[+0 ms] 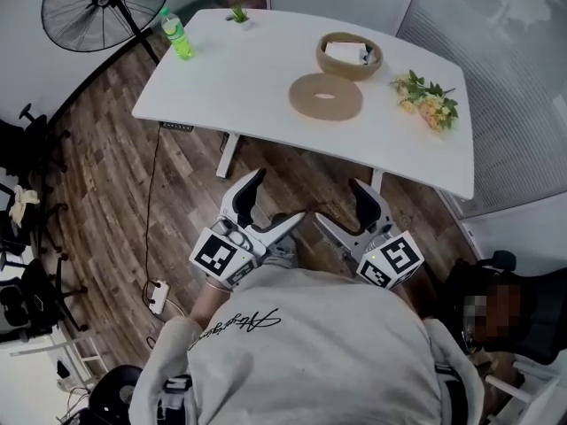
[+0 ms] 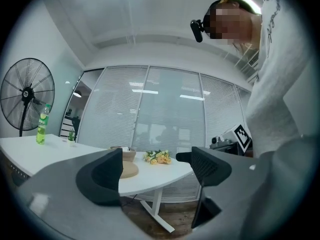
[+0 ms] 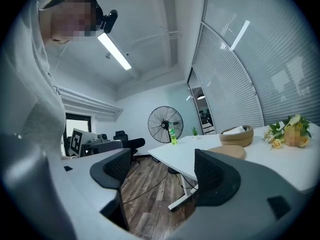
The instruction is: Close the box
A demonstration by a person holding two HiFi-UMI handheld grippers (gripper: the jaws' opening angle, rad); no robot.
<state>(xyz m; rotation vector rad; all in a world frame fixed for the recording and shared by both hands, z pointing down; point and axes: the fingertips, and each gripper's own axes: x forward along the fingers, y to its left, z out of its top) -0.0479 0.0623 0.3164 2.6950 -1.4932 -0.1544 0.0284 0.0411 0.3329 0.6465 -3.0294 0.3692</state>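
Observation:
A round woven box stands open on the white table with something white inside it. Its flat round lid lies on the table just in front of it. Both show again between the jaws in the left gripper view, box and lid, and at the right in the right gripper view, box and lid. My left gripper and right gripper are held close to the person's chest over the floor, short of the table's near edge. Both stand open with nothing between the jaws.
A bunch of yellow flowers lies at the table's right end. A green bottle and a small plant stand at its far left. A standing fan is beyond the table. A power strip and cable lie on the wood floor.

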